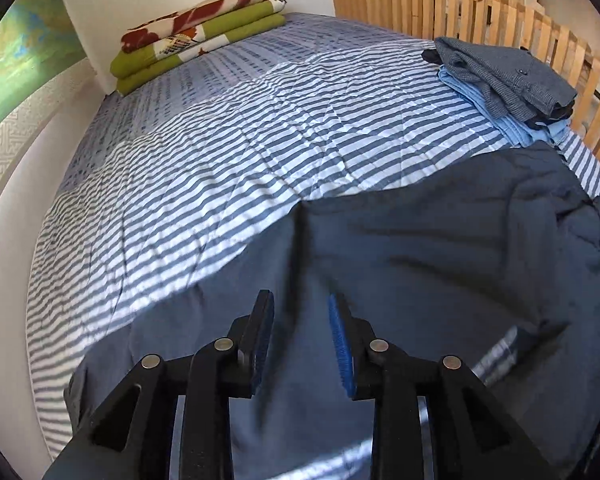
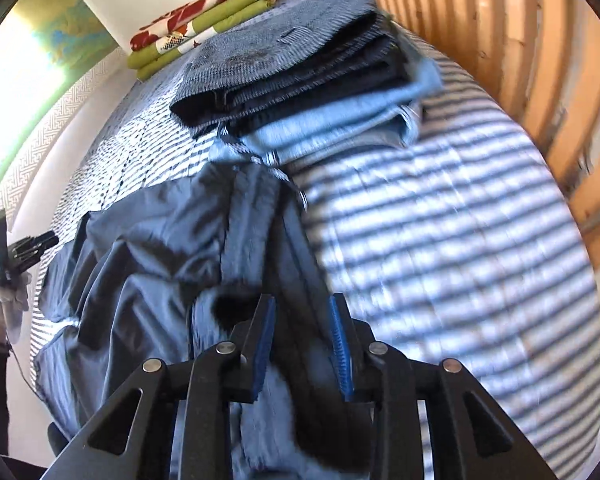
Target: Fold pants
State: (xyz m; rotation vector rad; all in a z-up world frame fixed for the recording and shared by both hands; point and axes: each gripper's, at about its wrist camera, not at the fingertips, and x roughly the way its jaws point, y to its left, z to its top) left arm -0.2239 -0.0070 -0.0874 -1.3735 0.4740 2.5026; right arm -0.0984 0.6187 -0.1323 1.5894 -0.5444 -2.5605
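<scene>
Dark blue-grey pants lie spread and rumpled on the striped bed cover. In the left wrist view my left gripper hovers over the pants, jaws apart, with nothing between its blue pads. The right wrist view shows the pants bunched in folds along a central seam. My right gripper stands open just above that fabric, which is blurred. At the far left of that view a white-gloved hand holds the left gripper near the pants' left edge.
A stack of folded grey and light blue clothes sits by the wooden slatted rail. A folded green and red blanket lies at the far wall. Striped cover extends to the right.
</scene>
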